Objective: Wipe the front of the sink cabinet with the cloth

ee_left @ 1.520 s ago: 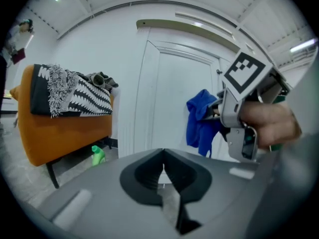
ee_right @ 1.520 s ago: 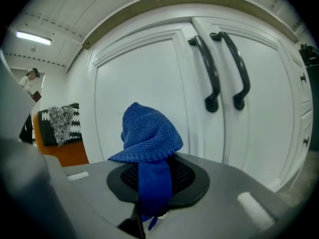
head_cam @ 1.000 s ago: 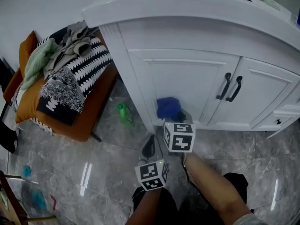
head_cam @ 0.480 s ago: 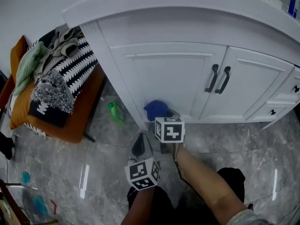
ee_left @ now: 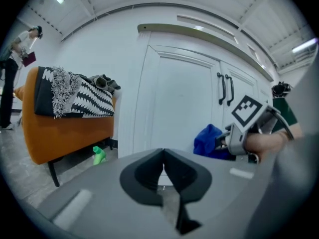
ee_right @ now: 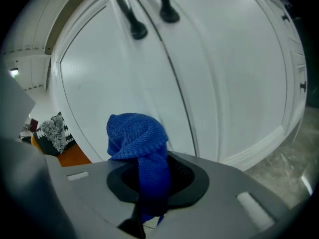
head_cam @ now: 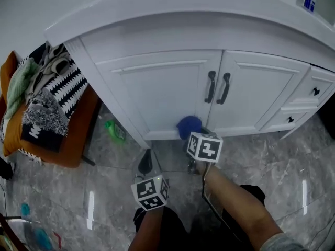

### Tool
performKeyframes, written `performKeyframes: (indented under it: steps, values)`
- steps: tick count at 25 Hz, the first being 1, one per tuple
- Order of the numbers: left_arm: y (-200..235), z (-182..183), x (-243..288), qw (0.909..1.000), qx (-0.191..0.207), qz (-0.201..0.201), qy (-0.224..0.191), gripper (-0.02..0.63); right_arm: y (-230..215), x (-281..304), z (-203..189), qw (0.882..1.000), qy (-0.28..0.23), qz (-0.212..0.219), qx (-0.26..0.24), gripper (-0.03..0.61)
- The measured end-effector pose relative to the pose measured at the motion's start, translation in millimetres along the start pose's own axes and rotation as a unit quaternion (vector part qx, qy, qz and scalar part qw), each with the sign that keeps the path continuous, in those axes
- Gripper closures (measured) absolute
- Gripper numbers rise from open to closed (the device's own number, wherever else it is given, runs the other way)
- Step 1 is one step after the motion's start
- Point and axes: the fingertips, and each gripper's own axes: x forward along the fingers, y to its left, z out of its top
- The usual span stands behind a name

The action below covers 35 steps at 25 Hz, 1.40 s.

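At the far left stands an orange bench (head_cam: 63,140) heaped with a black-and-white patterned throw (head_cam: 57,95) and crumpled clothes (head_cam: 23,80). Just right of it, a green spray bottle (head_cam: 114,130) lies on the glossy grey marble floor (head_cam: 63,192), near the left corner post of the white sink cabinet (head_cam: 157,82).

The left hand-held gripper (ee_left: 163,152) is held low over the floor in front of that corner, well short of the cabinet. Its jaws are pressed together with nothing between them. In the head view its marker cube (head_cam: 150,191) sits above the person's left forearm.

Further right, the right hand-held gripper (ee_right: 149,176) has its jaws clamped on a blue cloth (ee_right: 137,136). One end of the cloth runs down between the jaws, and the rest bunches up into a rounded wad in front of them. From the head view the cloth (head_cam: 188,126) sits at the bottom edge of the cabinet's left door (head_cam: 162,95), close to the seam between the two doors. Whether it actually presses on the panel cannot be told. The right marker cube (head_cam: 204,147) is just below it.

Above the cloth, two black vertical handles (head_cam: 218,87) flank the seam. The right door (head_cam: 256,95) follows, then two small drawers (head_cam: 306,101) with black knobs at the cabinet's right end.
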Motion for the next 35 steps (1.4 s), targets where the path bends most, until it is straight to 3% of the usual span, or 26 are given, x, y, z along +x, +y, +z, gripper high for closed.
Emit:
performKeyframes:
  steps: [8, 16, 21, 27, 35]
  values:
    - [-32, -3, 13, 0.9995, 0.02, -0.026, 0.003, 0.603, -70, -30, 19, 0.999, -0.012, -0.026, -0.032, 0.505]
    - [-52, -9, 22, 0.9984, 0.038, -0.04, 0.012, 0.603, -183, -54, 35, 0.993, -0.013, -0.116, 0.001, 0.506]
    - [-61, -10, 25, 0.9979, 0.038, -0.049, 0.015, 0.603, -280, -80, 40, 0.979, -0.02, -0.2, 0.03, 0.506]
    - [-70, -15, 29, 0.9973, 0.044, -0.055, 0.02, 0.603, -296, -102, 57, 0.976, -0.038, -0.21, -0.044, 0.505]
    - [-76, -21, 39, 0.9964, 0.053, -0.061, 0.027, 0.603, -276, -148, 129, 0.978, -0.092, -0.182, -0.051, 0.505]
